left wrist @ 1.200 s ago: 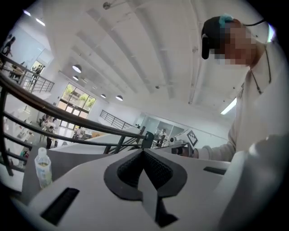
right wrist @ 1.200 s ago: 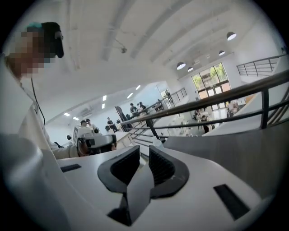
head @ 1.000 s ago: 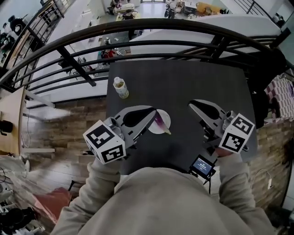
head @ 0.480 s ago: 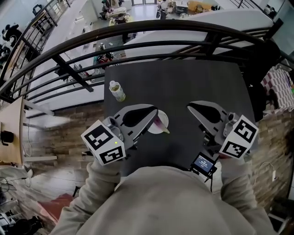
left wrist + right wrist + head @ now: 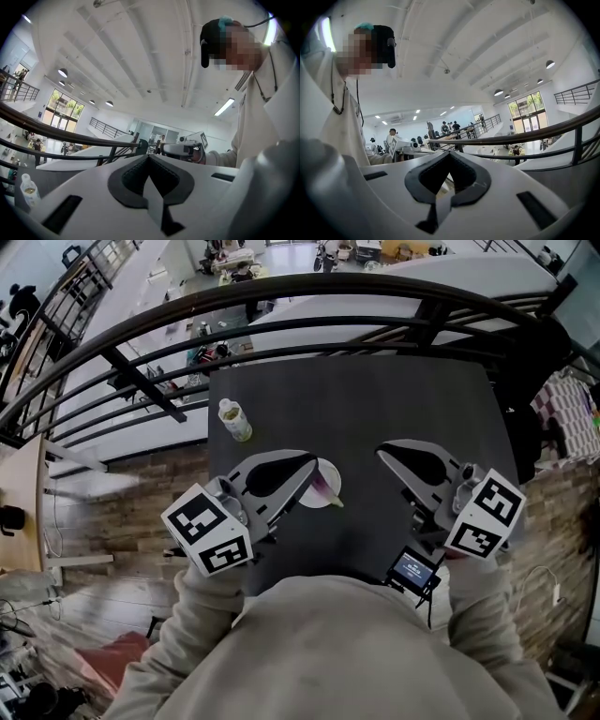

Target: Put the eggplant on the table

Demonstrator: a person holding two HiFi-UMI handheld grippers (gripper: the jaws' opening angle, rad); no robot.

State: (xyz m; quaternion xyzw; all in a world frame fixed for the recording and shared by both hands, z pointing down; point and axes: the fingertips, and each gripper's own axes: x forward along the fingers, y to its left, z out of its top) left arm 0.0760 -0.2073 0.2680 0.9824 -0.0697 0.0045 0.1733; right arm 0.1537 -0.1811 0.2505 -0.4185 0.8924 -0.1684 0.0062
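A purple eggplant (image 5: 324, 487) with a green stem lies on a small white plate (image 5: 332, 473) near the middle of the dark table (image 5: 375, 399). My left gripper (image 5: 314, 461) hovers over the plate's left side and hides part of it and of the eggplant. Its jaws are shut and empty, as the left gripper view (image 5: 149, 155) also shows. My right gripper (image 5: 380, 448) is held to the right of the plate, apart from it. Its jaws (image 5: 450, 153) are shut too, with nothing between them.
A small clear bottle (image 5: 233, 420) (image 5: 29, 190) stands at the table's left edge. A little device with a lit screen (image 5: 412, 570) sits at the near edge by my right arm. Black railings (image 5: 281, 296) run behind the table, with a drop to a lower floor beyond.
The head view has shifted slightly, so the table and bottle sit a little further left. Both grippers keep almost the same places relative to the plate.
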